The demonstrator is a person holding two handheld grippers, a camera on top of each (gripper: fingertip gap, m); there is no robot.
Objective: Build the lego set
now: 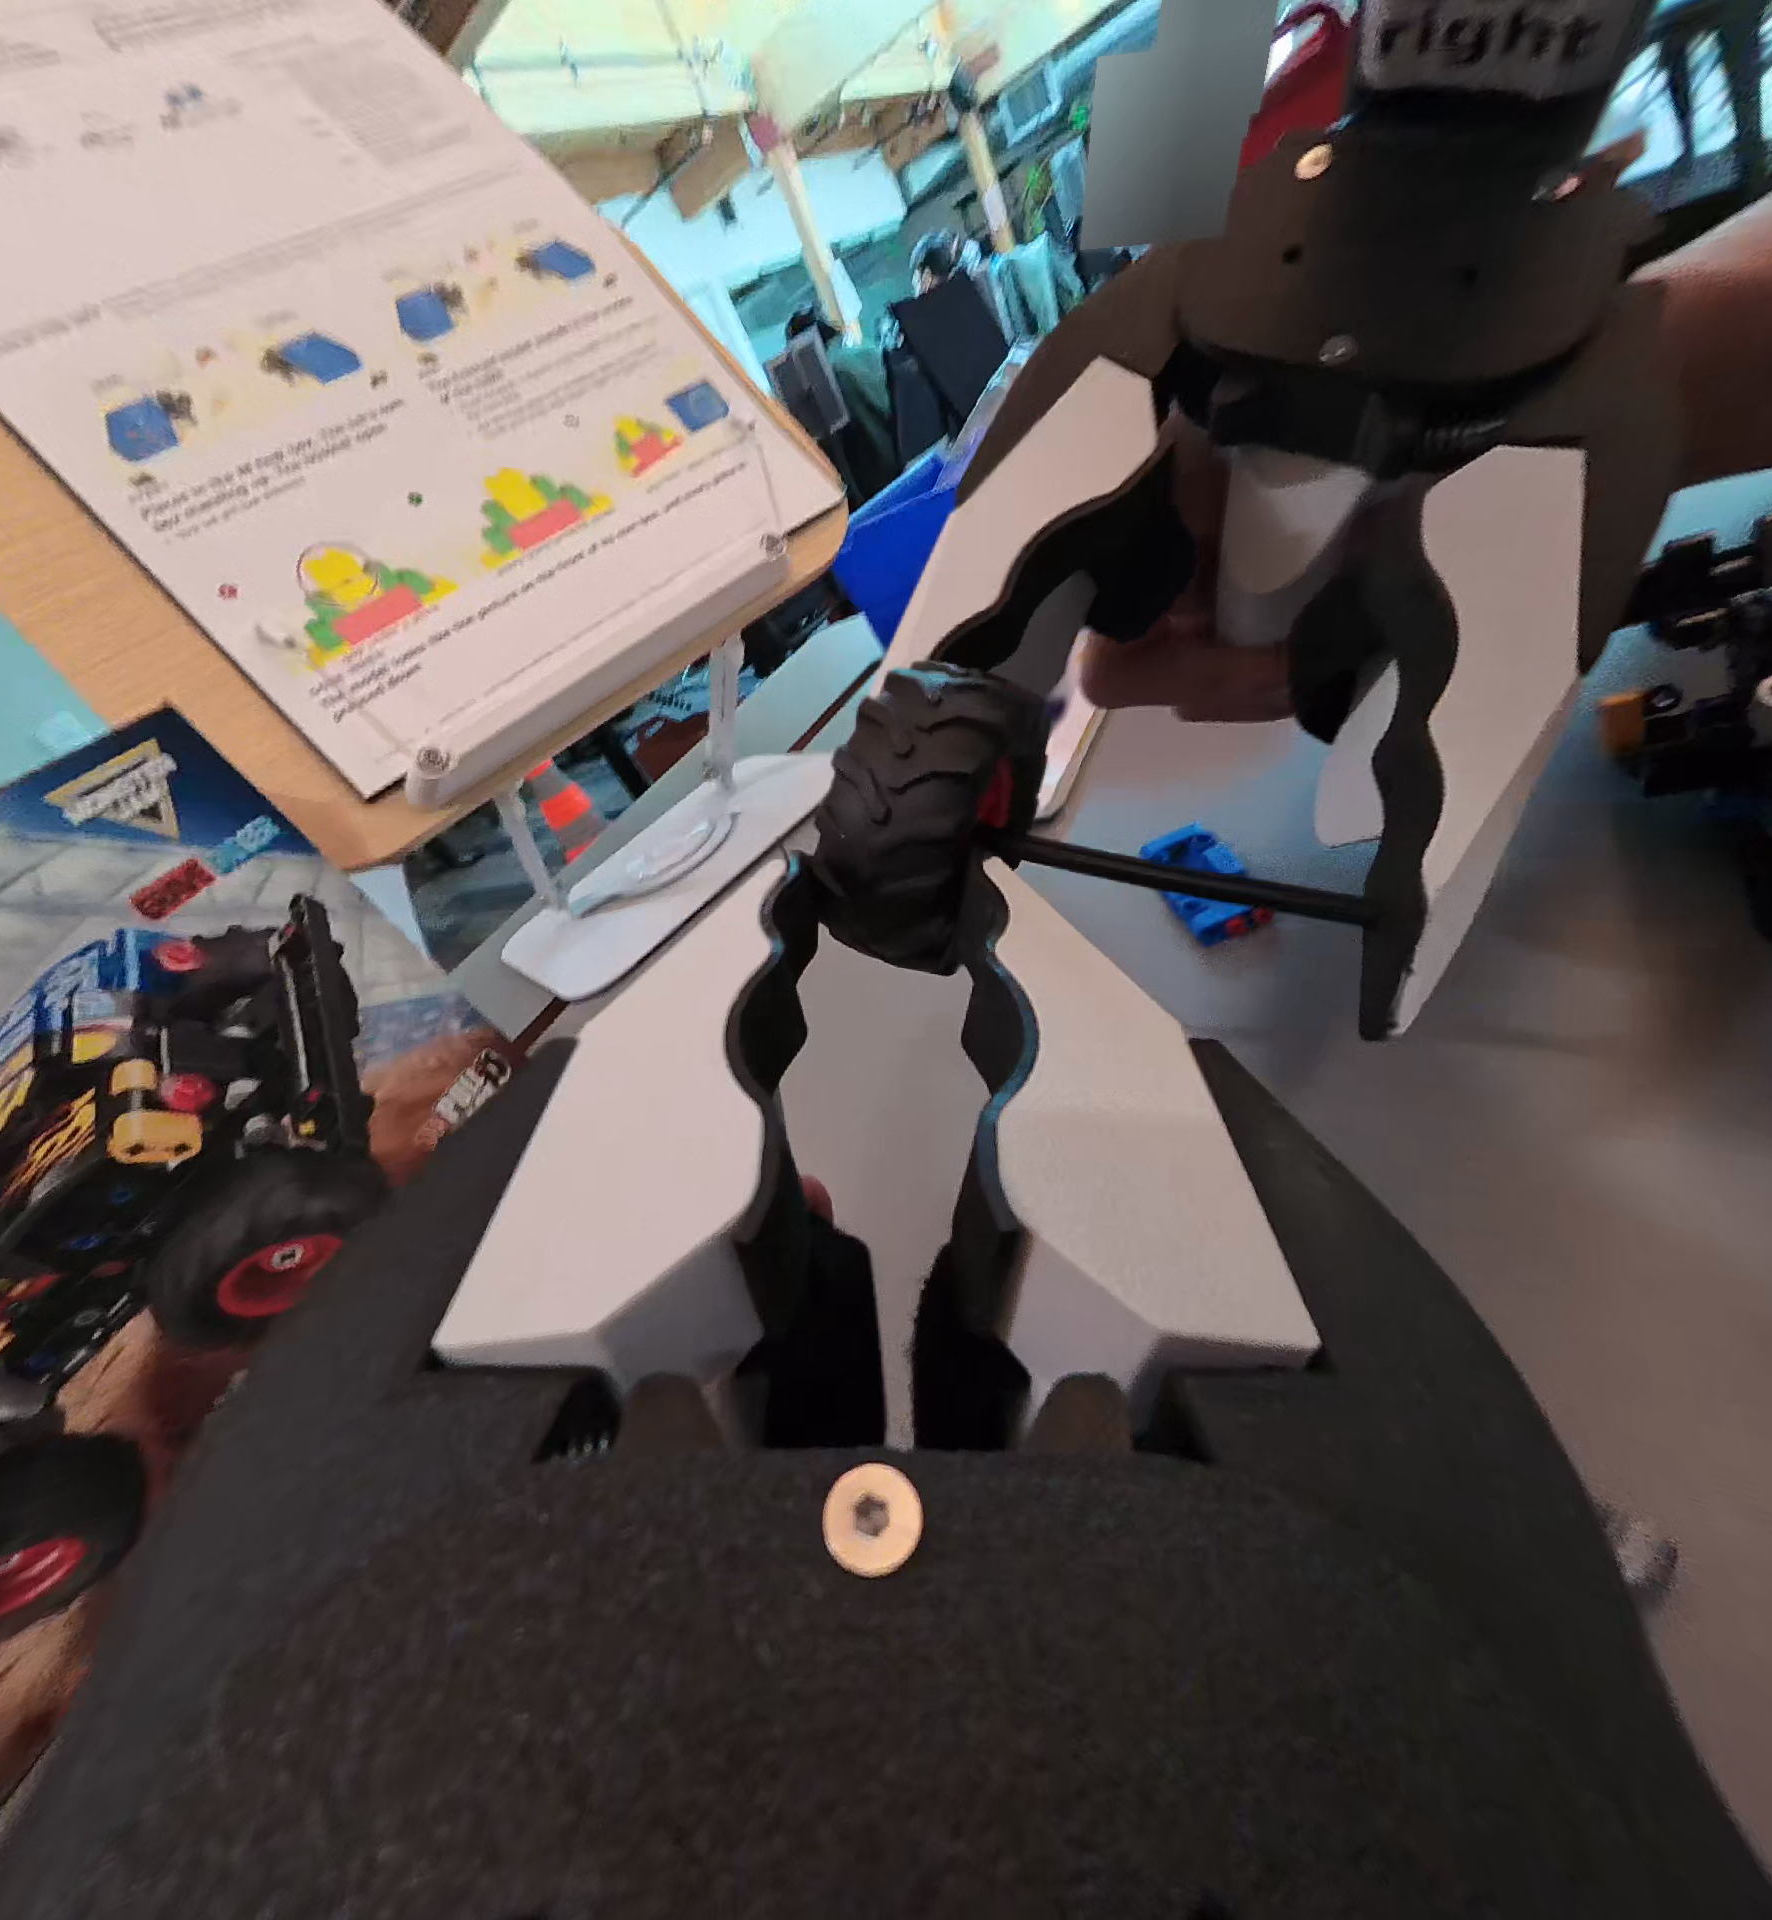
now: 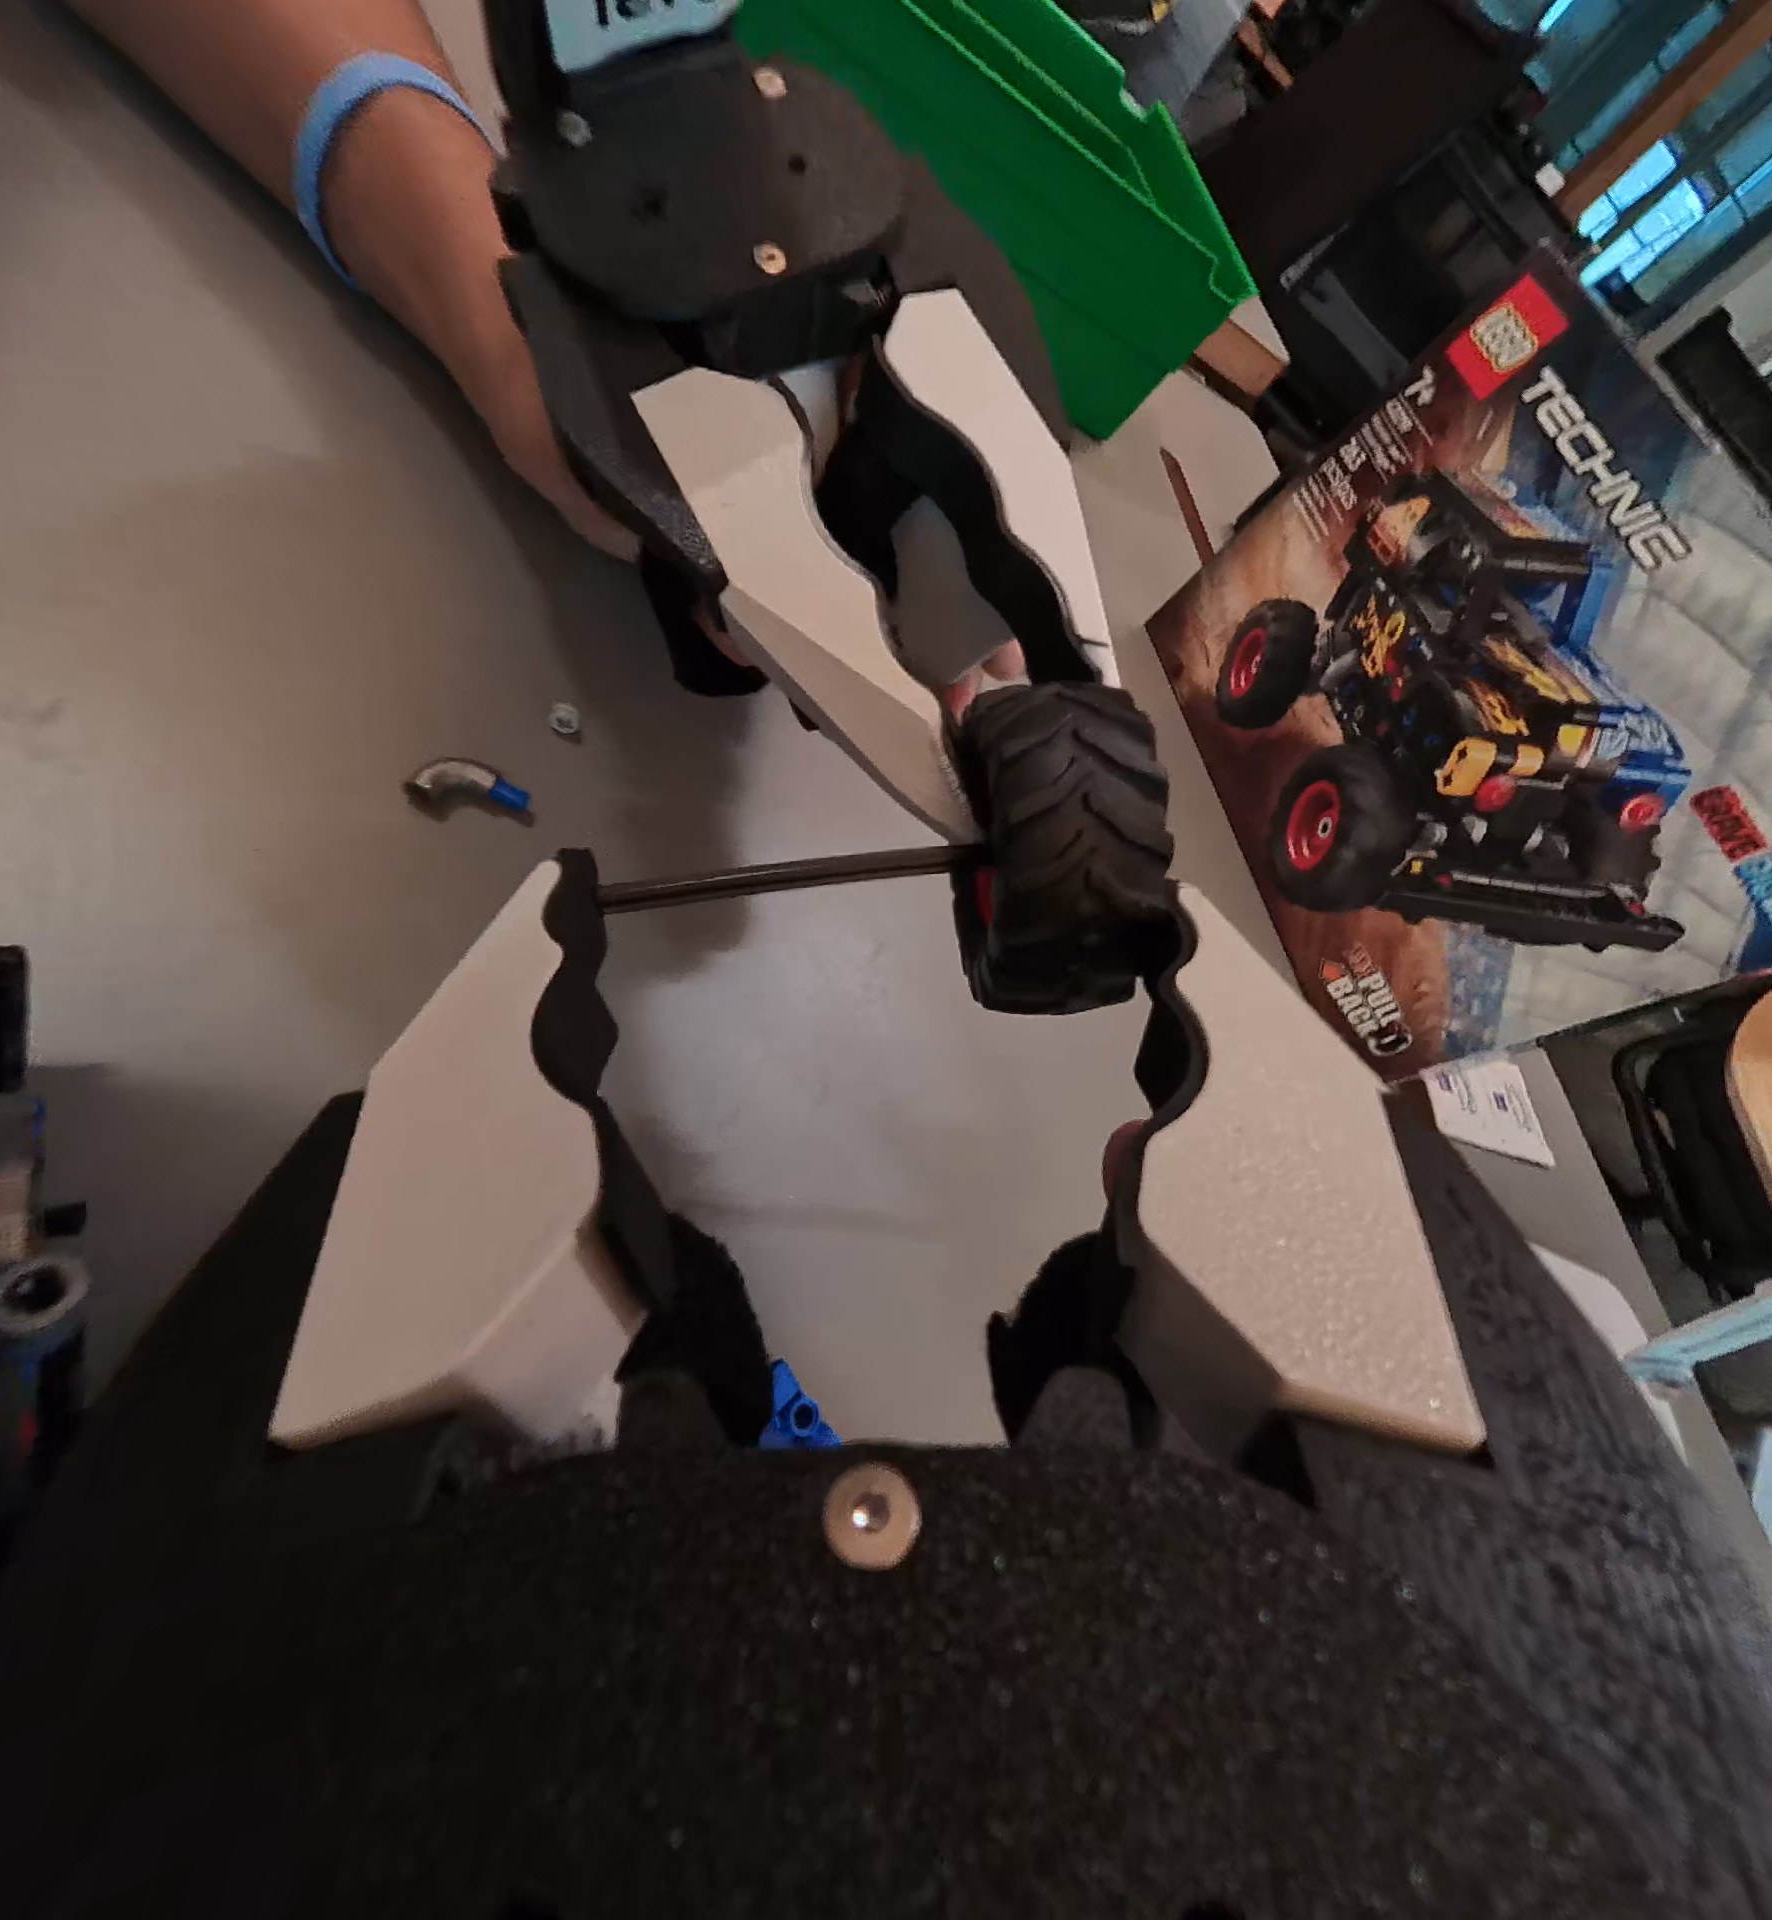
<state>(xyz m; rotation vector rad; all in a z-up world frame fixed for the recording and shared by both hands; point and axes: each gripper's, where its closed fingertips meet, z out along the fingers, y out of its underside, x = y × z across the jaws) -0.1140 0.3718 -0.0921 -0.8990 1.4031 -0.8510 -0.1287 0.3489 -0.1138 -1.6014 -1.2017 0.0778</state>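
Observation:
A black knobbly tyre (image 1: 913, 831) with a red hub (image 1: 996, 795) sits on a thin black axle (image 1: 1173, 883). My left gripper (image 1: 892, 894) is shut on the tyre's tread at its fingertips, above the grey table. My right gripper (image 1: 1162, 821) comes in from the top right and spans the part lengthwise. In the right wrist view, one right fingertip (image 2: 575, 883) touches the free end of the axle (image 2: 778, 883) and the other presses the side of the tyre (image 2: 1069, 852). The right gripper (image 2: 871, 904) is closed on both. The left gripper (image 2: 1027, 727) reaches in from above.
A toy box with a monster truck picture (image 1: 134, 1039) lies at the left; it also shows in the right wrist view (image 2: 1484, 675). An instruction sheet on a stand (image 1: 342, 364), a blue part (image 1: 1188, 847), a partly built model (image 1: 1755, 675), a green bin (image 2: 1048, 208) and a grey elbow piece (image 2: 466, 784) are around.

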